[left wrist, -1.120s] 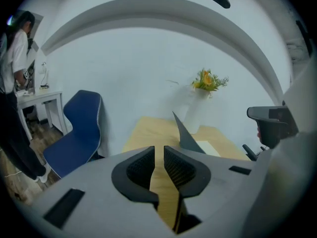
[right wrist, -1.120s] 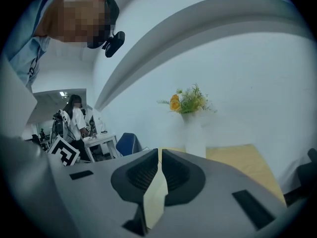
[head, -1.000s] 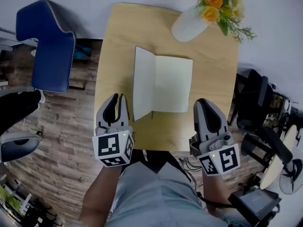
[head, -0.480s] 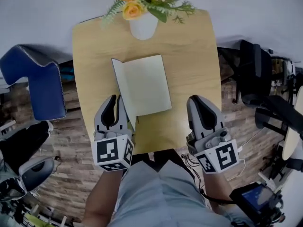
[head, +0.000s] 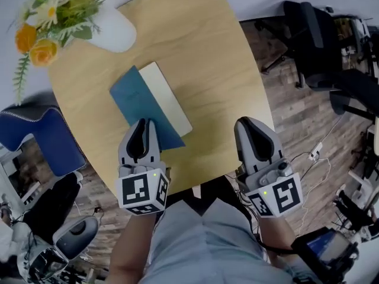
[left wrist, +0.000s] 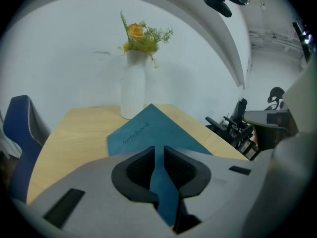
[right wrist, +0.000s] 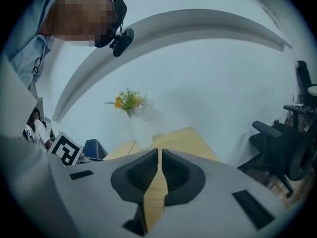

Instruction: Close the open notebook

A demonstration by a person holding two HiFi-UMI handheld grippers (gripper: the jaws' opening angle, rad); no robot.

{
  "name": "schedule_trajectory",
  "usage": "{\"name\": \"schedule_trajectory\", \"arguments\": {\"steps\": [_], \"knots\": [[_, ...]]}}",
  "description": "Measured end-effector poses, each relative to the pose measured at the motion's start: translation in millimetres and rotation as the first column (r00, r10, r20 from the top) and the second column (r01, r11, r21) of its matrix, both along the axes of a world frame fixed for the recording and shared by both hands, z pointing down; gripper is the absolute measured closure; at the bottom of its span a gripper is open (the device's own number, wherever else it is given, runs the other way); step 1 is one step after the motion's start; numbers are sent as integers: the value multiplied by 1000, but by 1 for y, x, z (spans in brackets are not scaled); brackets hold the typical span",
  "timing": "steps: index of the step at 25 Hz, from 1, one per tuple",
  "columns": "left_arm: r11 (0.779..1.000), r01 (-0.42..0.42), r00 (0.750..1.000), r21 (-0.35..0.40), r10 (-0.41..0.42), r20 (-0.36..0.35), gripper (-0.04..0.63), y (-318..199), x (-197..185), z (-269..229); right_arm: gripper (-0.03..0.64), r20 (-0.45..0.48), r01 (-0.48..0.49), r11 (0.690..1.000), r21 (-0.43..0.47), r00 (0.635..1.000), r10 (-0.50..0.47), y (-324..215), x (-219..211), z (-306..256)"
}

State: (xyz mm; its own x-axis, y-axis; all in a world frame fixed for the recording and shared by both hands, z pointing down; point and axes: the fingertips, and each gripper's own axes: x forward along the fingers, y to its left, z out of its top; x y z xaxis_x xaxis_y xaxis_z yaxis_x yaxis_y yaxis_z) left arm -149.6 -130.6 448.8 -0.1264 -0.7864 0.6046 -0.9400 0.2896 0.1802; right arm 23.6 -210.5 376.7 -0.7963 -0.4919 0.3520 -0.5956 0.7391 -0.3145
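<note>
Holding notebook cover in left claw

Notebook lies on the tabletop, blue cover facing up, cream page showing along its right side. Left claw is clamped on the cover's near corner. Right claw hangs over the tabletop's near edge, well apart from the notebook, jaws nearly together, nothing between. White vase of flowers stands beyond.
</note>
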Motion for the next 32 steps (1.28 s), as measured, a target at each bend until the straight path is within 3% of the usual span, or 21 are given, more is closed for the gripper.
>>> {"name": "schedule_trajectory", "arguments": {"steps": [9, 20, 25, 32], "knots": [[989, -110, 993, -104, 113, 20, 525, -35, 55, 49, 565, -11, -109, 992, -65, 994, 109, -20, 70, 48], [935, -189, 972, -299, 221, 75, 515, -48, 75, 77, 565, 3, -163, 983, -88, 986, 164, -29, 110, 56], [957, -114, 987, -266, 140, 81, 517, -48, 83, 62, 565, 17, -122, 991, -56, 992, 123, -32, 117, 37], [996, -3, 992, -94, 15, 125, 518, -19, 94, -38, 565, 63, 18, 999, 32, 998, -20, -22, 94, -26]]}}
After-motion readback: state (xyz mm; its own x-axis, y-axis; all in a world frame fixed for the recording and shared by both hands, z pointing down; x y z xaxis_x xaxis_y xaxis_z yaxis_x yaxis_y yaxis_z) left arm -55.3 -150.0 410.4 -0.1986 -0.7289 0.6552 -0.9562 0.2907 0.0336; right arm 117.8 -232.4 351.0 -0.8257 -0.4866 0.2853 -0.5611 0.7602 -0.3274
